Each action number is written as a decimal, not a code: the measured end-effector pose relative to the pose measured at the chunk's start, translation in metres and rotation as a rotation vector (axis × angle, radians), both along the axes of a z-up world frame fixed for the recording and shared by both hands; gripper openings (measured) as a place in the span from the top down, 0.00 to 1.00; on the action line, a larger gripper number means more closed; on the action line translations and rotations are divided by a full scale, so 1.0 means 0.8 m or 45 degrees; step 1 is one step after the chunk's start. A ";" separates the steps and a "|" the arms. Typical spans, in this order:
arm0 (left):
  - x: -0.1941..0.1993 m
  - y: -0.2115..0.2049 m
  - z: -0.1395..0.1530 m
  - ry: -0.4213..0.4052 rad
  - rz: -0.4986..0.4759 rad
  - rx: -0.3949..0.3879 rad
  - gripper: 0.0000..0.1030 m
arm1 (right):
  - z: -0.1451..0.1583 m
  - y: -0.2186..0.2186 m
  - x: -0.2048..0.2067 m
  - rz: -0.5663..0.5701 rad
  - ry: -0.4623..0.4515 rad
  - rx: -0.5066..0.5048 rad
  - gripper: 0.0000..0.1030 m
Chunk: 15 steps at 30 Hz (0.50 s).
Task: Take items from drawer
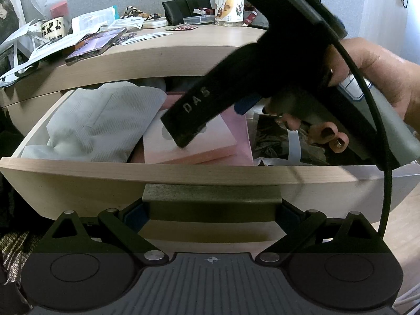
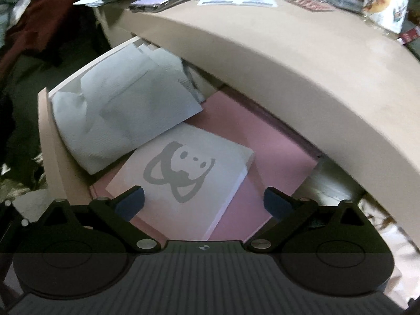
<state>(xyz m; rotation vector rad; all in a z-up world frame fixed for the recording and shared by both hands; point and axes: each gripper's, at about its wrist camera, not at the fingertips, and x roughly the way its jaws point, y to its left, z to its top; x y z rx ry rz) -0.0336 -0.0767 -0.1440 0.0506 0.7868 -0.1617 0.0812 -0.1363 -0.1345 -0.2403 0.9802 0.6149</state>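
A: Two views to check. Left wrist view first: which step is in hand?

B: Reaching in. The drawer (image 1: 183, 169) stands pulled out under the desk top (image 1: 162, 60). The left gripper (image 1: 211, 210) sits at the drawer front with its fingers on either side of the grey handle (image 1: 211, 193), apparently clamped on it. The right gripper (image 1: 181, 128), held by a hand (image 1: 378, 78), points down into the drawer over the pink pad (image 1: 199, 144). Its opening cannot be judged from this side.

A: Drawer contents in this view?

B: Folded pale cloth (image 1: 105, 120) on the left, the pink pad in the middle, a dark crinkled packet (image 1: 273, 136) on the right. Nothing is lifted out yet.

A: Right wrist view?

B: The right gripper (image 2: 204, 204) hangs with its jaws wide apart and empty. Between them lies the pink pad (image 2: 189, 181), printed with a grey cartoon face. It rests on a larger pink folder (image 2: 262, 162), with the cloth (image 2: 126, 115) overlapping its far corner. The desk top (image 2: 288, 73) overhangs the rear of the drawer.

A: Next move?

B: Judgement only: lower the jaws across the pad's edges, close, then lift clear. The pad is thin and flat, so one finger likely needs to get under an edge. The cloth corner may drag along.
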 end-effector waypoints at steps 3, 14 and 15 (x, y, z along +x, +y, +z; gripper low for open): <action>0.002 0.000 0.000 0.000 0.002 0.000 0.05 | 0.010 0.010 -0.009 -0.065 -0.039 -0.025 0.01; 0.001 -0.002 -0.002 -0.021 0.001 0.006 0.05 | 0.024 0.027 -0.029 -0.580 0.091 0.128 0.01; 0.000 -0.001 -0.002 -0.026 -0.002 0.008 0.05 | 0.023 0.031 -0.031 -0.581 0.090 0.118 0.01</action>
